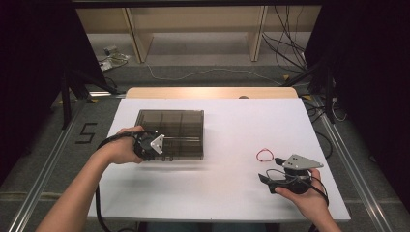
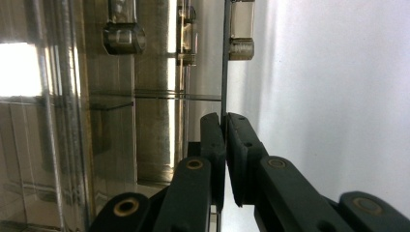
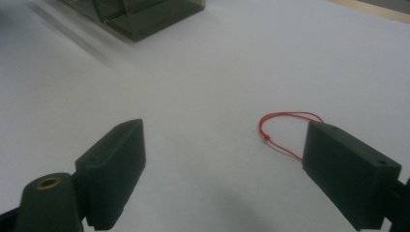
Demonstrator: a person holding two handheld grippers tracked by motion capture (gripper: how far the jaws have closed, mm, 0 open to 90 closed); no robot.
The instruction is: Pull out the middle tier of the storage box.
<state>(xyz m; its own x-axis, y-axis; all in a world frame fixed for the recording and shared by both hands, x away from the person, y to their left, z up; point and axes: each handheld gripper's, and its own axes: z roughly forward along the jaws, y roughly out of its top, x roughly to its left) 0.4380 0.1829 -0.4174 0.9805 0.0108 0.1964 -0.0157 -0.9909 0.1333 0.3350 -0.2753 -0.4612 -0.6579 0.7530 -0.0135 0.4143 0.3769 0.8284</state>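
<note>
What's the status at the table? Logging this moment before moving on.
Left gripper shut on the smoky box's thin edge. Right gripper open, low over the white table. Red string loop just ahead of its jaws. Nothing between.

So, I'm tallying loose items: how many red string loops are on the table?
1: the red string loop lies on the white table, just ahead of the right gripper. Others could be hidden inside the smoky box.

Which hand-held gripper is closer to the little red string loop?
The right hand-held gripper. It sits just on the person's side of the red string loop, jaws open. The left hand-held gripper is far across the table, shut on the smoky plastic box.
</note>
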